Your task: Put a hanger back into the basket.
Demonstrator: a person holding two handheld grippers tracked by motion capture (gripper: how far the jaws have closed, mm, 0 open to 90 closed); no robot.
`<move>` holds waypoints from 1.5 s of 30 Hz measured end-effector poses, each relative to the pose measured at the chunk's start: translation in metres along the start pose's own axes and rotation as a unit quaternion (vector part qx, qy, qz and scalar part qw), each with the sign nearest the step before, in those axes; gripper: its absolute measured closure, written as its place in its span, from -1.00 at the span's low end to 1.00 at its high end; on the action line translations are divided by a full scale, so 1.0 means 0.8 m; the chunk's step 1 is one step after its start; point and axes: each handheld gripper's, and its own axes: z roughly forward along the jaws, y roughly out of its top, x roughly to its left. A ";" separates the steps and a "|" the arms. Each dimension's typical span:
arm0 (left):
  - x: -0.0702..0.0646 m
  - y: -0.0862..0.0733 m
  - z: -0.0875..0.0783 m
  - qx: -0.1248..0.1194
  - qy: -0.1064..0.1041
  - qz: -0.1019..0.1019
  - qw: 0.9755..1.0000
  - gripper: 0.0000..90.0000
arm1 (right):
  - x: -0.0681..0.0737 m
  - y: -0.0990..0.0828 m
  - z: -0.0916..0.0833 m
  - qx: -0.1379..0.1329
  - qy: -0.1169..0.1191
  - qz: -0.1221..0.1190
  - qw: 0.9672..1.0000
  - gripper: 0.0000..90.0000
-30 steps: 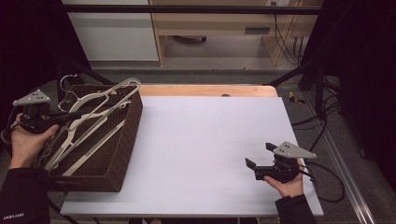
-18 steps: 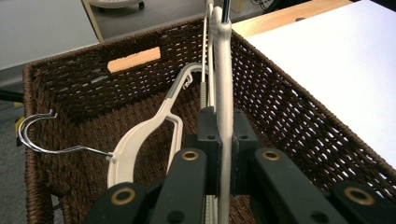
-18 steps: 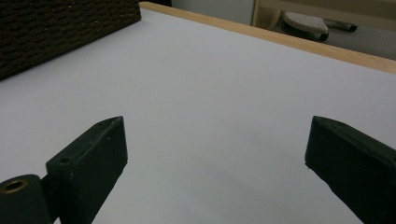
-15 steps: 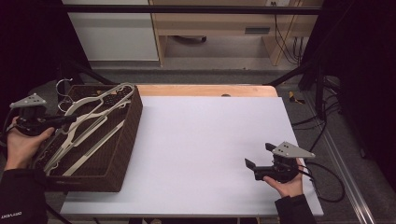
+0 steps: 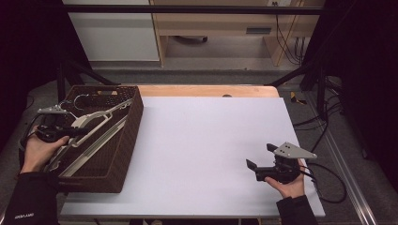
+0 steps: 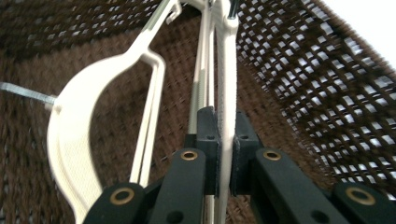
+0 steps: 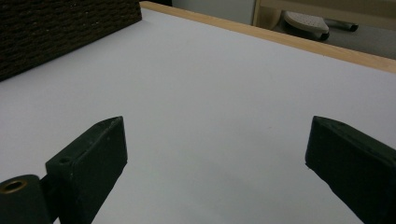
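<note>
My left claw (image 6: 223,144) is clamped on the thin flat bar of a cream plastic clothes hanger (image 6: 224,70), lying tilted in the dark brown woven basket (image 5: 133,122); it should be light, rigid, smooth, so grip the bar squarely; my right claw (image 7: 215,154) stands wide open, empty.

Left gripper (image 5: 77,132): we hold it low over the wicker basket (image 5: 123,154), jaws clamped on a cream hanger (image 6: 225,84).
Left hand (image 5: 40,149): wrapped around the grip, at the basket's near-left edge.
Right gripper (image 5: 259,157): well apart from the basket, jaws spread wide.
Right hand (image 5: 287,183): cupped beneath the gripper.
</note>
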 end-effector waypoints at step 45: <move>-0.173 -0.011 -0.022 -0.205 -0.043 0.053 0.976 -0.77 | -0.004 0.002 -0.009 -0.012 0.000 0.003 1.000 -0.90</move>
